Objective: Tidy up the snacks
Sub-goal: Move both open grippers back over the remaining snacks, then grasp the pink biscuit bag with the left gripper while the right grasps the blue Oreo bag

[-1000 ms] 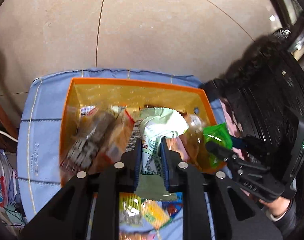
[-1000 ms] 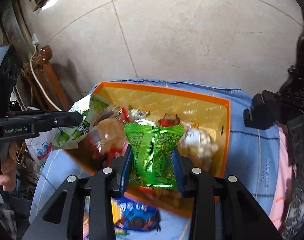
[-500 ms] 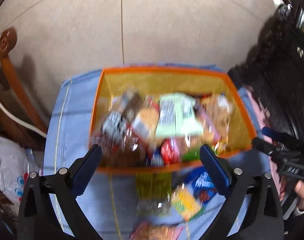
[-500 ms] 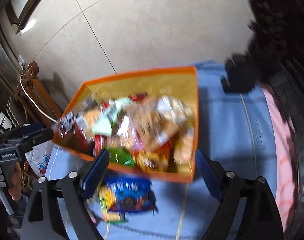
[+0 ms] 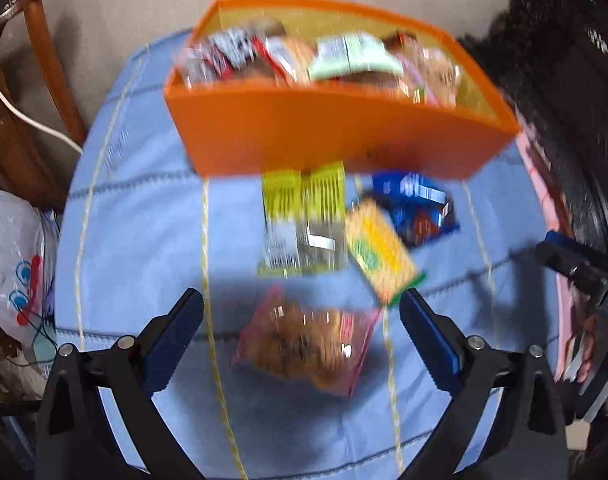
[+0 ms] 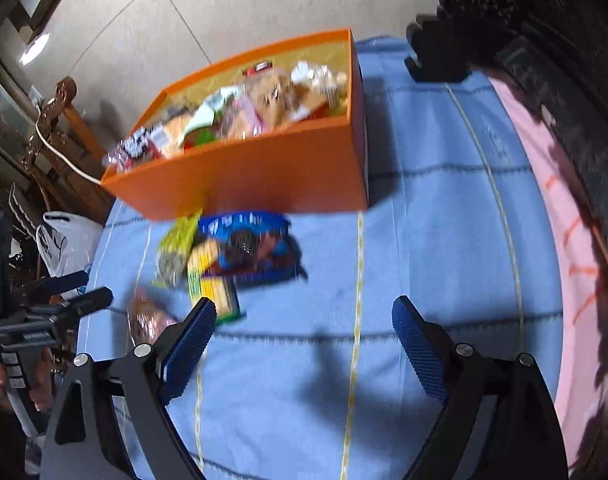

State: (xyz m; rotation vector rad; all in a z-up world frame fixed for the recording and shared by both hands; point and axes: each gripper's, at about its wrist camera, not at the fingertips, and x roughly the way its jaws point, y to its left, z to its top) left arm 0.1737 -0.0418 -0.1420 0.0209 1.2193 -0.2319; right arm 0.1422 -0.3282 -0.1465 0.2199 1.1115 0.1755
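Note:
An orange box point(image 5: 335, 136) point(image 6: 244, 176) full of snack packets stands on a blue quilted cloth point(image 5: 144, 220). In front of it lie loose packets: a yellow-green one point(image 5: 300, 220) point(image 6: 176, 248), a yellow one point(image 5: 379, 248) point(image 6: 212, 280), a blue one point(image 5: 415, 208) point(image 6: 248, 244) and a pink one point(image 5: 304, 344) point(image 6: 148, 320). My left gripper point(image 5: 300, 298) hangs open just above the pink packet, holding nothing. Over bare cloth to the right of the packets, my right gripper point(image 6: 304, 304) is open and empty.
A wooden chair point(image 5: 32, 80) with a white cable and a white plastic bag point(image 5: 12, 260) stand left of the cloth. Dark carved furniture point(image 5: 563, 80) and a pink cloth edge point(image 6: 543, 200) border the right side.
Both grippers let go of their packets, pale green and bright green, over the box and opened wide. Both then drew back and down to the loose packets in front of the box.

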